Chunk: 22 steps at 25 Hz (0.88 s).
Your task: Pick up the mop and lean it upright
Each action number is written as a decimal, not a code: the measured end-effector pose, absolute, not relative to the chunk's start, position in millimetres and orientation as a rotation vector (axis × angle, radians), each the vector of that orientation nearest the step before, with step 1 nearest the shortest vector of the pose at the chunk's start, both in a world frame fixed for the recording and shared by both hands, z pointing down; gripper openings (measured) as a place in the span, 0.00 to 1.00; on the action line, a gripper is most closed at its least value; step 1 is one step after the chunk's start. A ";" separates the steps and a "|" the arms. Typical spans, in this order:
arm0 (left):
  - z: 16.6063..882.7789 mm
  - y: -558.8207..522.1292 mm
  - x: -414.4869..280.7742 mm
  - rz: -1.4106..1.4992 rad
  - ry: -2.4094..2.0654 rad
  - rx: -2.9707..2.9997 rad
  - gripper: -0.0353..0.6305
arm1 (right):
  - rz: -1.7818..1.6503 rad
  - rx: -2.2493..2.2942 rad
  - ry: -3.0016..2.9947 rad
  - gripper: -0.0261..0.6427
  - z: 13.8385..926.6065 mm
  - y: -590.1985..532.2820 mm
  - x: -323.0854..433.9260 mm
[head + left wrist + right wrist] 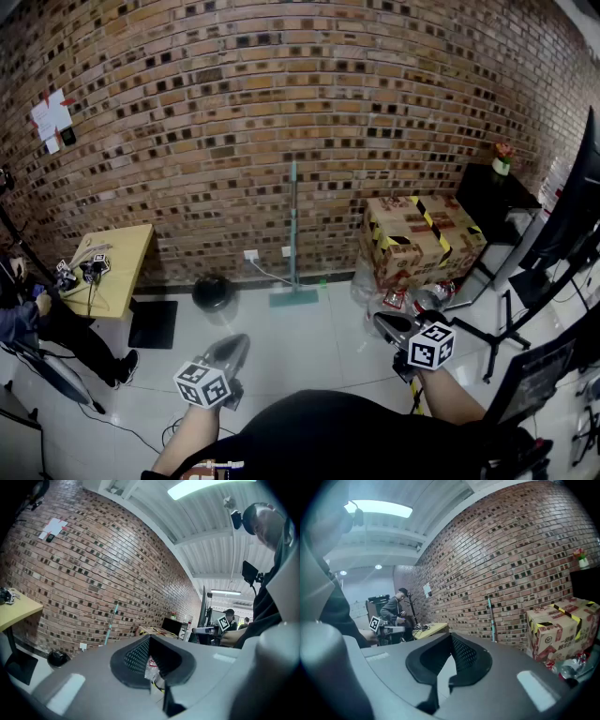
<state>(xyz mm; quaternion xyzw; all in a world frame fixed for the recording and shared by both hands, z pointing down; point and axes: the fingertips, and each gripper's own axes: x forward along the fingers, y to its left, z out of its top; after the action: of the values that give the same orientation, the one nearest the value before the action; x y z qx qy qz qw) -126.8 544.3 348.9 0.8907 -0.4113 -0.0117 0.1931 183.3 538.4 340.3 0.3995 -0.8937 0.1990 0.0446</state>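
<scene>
To your left, the left gripper (234, 345) sits low in front of your body and points almost level at the wall. Its dark grey fingers (136, 660) are closed on nothing. Ahead in the middle, the pale teal long-handled mop (293, 220) already leans upright against the red brick wall (187, 112). Its flat head rests on the white tiled floor (309, 352), well apart from both grippers. The mop looks light and stiff, but the thin smooth pole would probably swivel in a pinch, so grip around mid-handle if you take it. To your right, the right gripper (382, 324) is posed the same way, its fingers (464, 656) shut and empty.
</scene>
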 end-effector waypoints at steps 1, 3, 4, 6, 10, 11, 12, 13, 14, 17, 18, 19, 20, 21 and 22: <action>350.0 545.1 -117.3 -0.033 -1.150 2.496 0.05 | 0.608 1.218 -2.729 0.06 341.4 538.8 191.5; 352.5 546.9 -98.6 -0.030 -1.141 2.489 0.05 | 0.611 1.213 -2.727 0.06 343.8 539.3 207.3; 354.0 548.2 -90.1 -0.027 -1.137 2.486 0.05 | 0.615 1.209 -2.726 0.06 345.5 539.6 214.4; 357.9 550.6 -76.6 -0.017 -1.134 2.477 0.05 | 0.623 1.201 -2.723 0.06 350.4 539.7 226.1; 362.1 547.7 -62.9 -0.007 -1.137 2.463 0.05 | 0.644 1.188 -2.713 0.06 360.0 533.8 239.8; 362.6 545.7 -62.6 -0.006 -1.139 2.461 0.05 | 0.649 1.185 -2.712 0.06 361.4 531.0 240.2; 363.5 543.1 -63.7 -0.005 -1.142 2.459 0.05 | 0.653 1.180 -2.712 0.06 362.6 527.9 239.2; 364.9 539.5 -66.0 -0.005 -1.145 2.455 0.05 | 0.656 1.176 -2.712 0.06 363.8 524.2 237.0; 366.8 534.6 -69.4 -0.006 -1.148 2.451 0.05 | 0.657 1.171 -2.712 0.06 364.9 520.0 233.5; 371.5 513.2 -81.6 -0.015 -1.137 2.449 0.05 | 0.645 1.162 -2.709 0.06 364.9 503.3 218.0; 372.2 504.0 -85.0 -0.022 -1.126 2.454 0.05 | 0.635 1.166 -2.704 0.06 363.5 496.5 213.5; 372.7 493.9 -88.3 -0.030 -1.112 2.460 0.05 | 0.624 1.175 -2.697 0.06 361.8 488.9 209.8; 373.2 482.9 -92.3 -0.039 -1.097 2.468 0.05 | 0.614 1.189 -2.689 0.06 360.1 480.2 206.1; 373.9 470.9 -97.5 -0.045 -1.083 2.475 0.05 | 0.607 1.208 -2.682 0.06 358.5 470.6 201.6; 374.7 457.9 -103.8 -0.050 -1.068 2.481 0.05 | 0.605 1.229 -2.675 0.06 356.9 460.6 195.9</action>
<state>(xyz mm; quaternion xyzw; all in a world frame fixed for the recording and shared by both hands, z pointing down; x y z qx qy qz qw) -103.8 457.9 374.7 0.8962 -0.3859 -0.0182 0.2180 195.9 460.6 356.9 0.4080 -0.8881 0.2008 0.0679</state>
